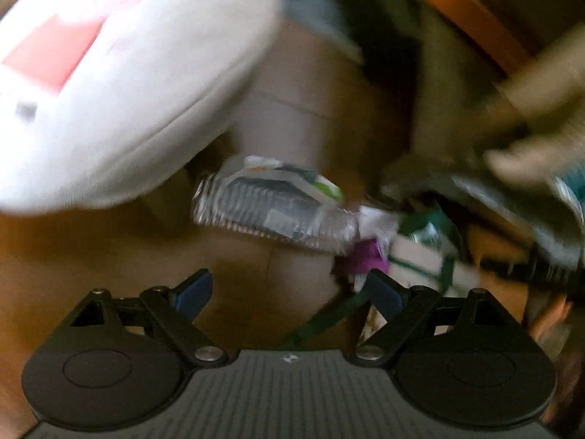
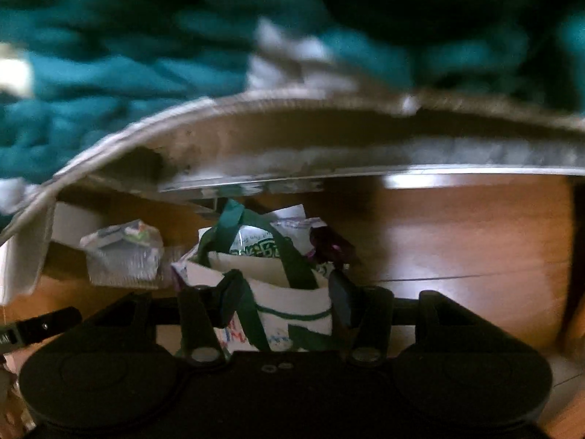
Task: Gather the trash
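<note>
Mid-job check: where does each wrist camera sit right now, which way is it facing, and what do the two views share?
Left wrist: on the left gripper, facing steeply down at the wooden floor; shows a crushed plastic bottle, open jaws, nothing between them.
Right wrist: on the right gripper, facing down under a bed edge; its jaws straddle the tote bag; contact is unclear.
Shared: the bottle, bag and purple wrapper. No hand shows clearly.
</note>
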A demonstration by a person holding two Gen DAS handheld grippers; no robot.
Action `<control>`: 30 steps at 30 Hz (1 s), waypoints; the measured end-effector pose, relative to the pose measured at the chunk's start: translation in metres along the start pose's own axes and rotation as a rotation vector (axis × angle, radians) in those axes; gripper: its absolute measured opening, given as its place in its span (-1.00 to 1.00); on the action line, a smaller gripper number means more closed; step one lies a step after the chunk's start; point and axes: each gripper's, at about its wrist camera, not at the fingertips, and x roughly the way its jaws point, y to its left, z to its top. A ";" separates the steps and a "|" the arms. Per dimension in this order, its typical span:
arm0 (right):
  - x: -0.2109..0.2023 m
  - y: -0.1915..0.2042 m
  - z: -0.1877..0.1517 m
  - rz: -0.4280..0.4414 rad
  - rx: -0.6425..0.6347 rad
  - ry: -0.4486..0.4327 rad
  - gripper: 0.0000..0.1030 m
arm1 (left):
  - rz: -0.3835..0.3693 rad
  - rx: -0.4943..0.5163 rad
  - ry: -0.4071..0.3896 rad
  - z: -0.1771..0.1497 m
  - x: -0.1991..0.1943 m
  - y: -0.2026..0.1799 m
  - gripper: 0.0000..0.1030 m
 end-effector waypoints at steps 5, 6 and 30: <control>0.017 0.000 0.002 0.007 0.015 0.013 0.00 | -0.004 -0.166 0.006 0.014 0.022 0.002 0.78; 0.019 -0.001 0.003 0.012 0.018 0.014 0.00 | 0.002 -0.181 -0.001 0.018 0.026 0.000 0.78; 0.044 -0.032 0.000 0.055 0.088 0.031 0.00 | 0.115 -0.535 0.013 0.051 0.083 0.003 0.78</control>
